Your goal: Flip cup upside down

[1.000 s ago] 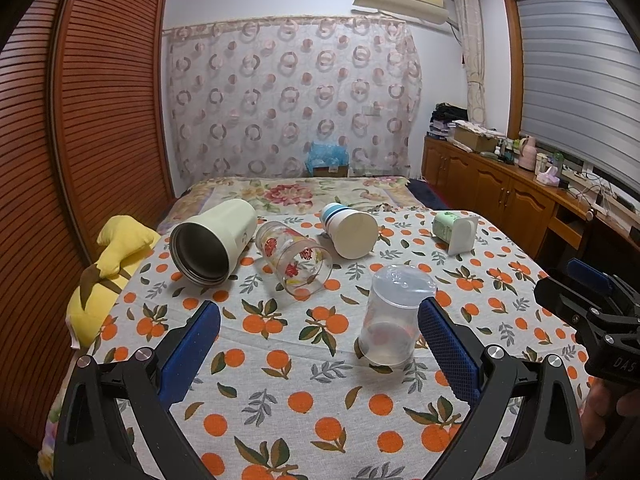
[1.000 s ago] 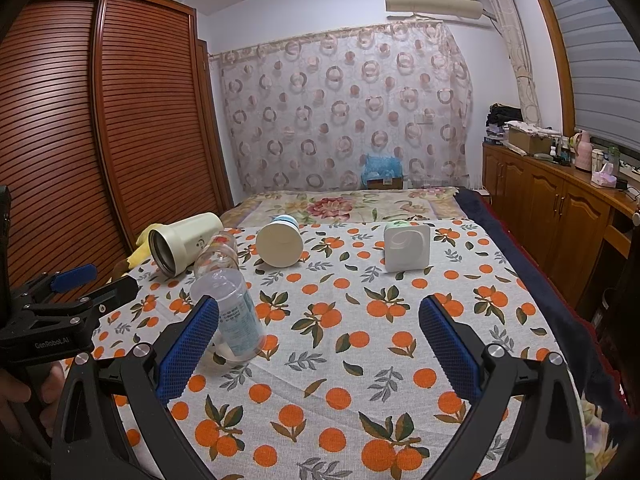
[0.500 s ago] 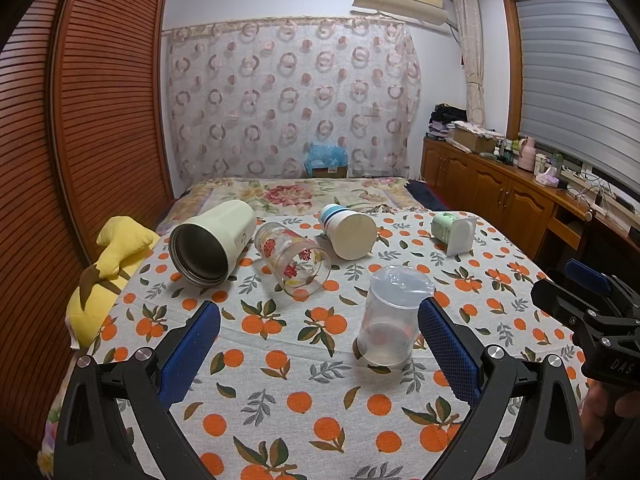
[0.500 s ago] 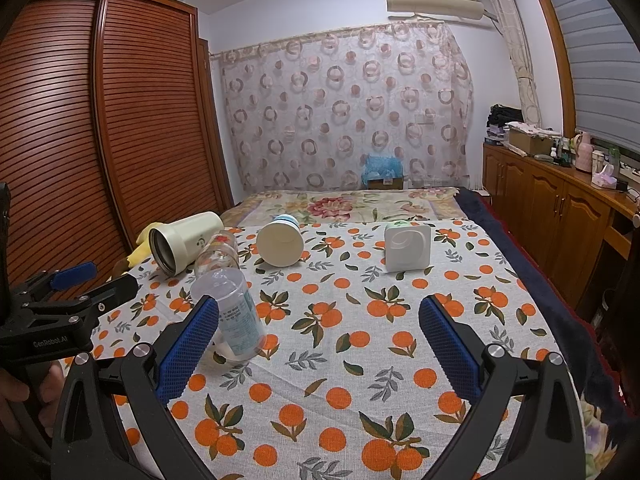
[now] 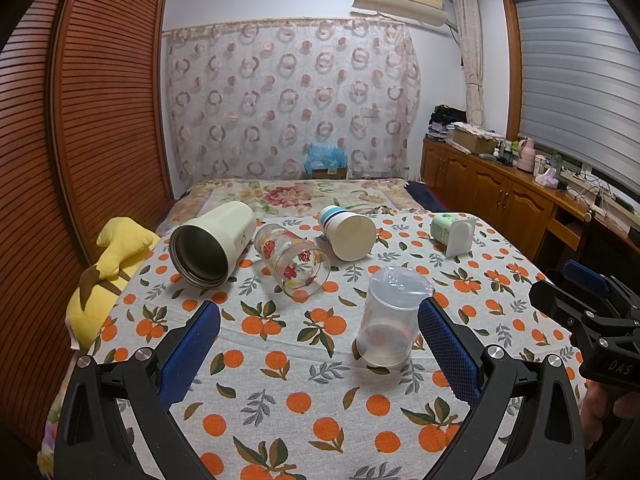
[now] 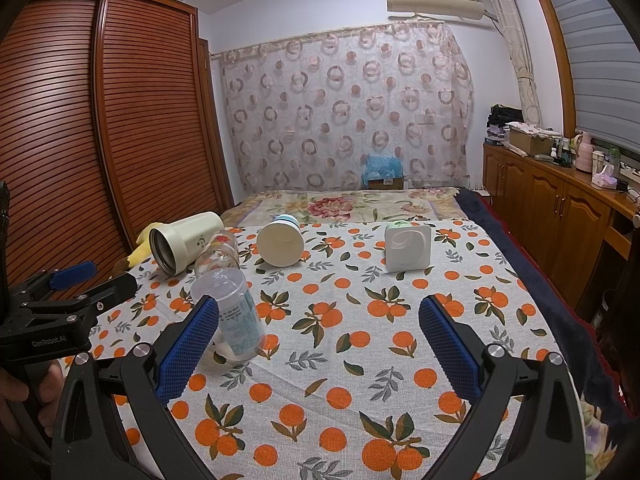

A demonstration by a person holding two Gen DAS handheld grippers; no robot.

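Translucent plastic cup (image 5: pixel 394 318) is standing inverted near the tabletop's front edge, both grippers' jaws spread empty; a careless graze risks toppling it.

The plastic cup (image 5: pixel 394 318) stands on the tablecloth (image 5: pixel 280 380) before three cups lying in a row.

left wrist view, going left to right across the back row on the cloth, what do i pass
yellow pillow → cream steel mug → printed glass → blue-striped paper cup → pale green container, all lying on their sides.
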